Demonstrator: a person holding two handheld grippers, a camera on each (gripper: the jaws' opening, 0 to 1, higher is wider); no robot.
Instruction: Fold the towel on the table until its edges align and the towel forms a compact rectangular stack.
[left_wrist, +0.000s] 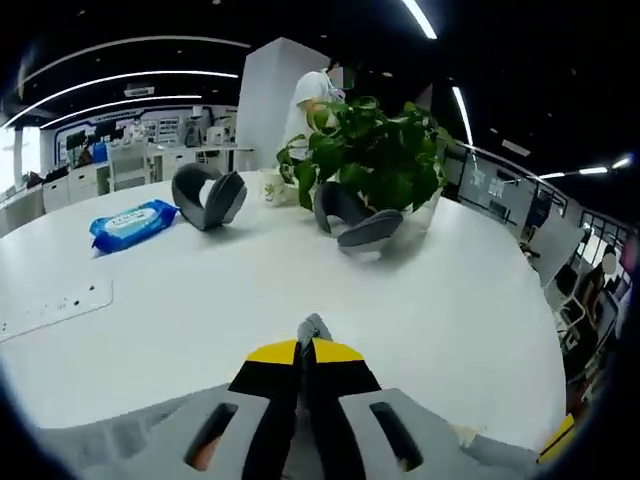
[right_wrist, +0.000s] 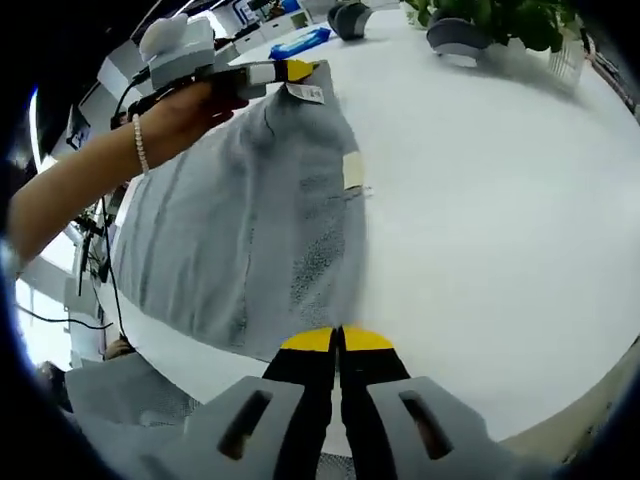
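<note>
A: Where is your towel (right_wrist: 240, 230)?

B: You hold it stretched above the smooth white tabletop (right_wrist: 500, 200), a grey, nubbly terry sheet with a small label at one corner.

A: And your fingers?

B: Your left gripper (right_wrist: 318, 70) pinches the far corner tight; your right gripper (right_wrist: 337, 338) is clamped on the near edge.

A: Behind?

B: A leafy green plant (left_wrist: 372, 150), two rounded grey slippers (left_wrist: 208, 195) and a blue, soft wipes pack (left_wrist: 132, 224).
</note>
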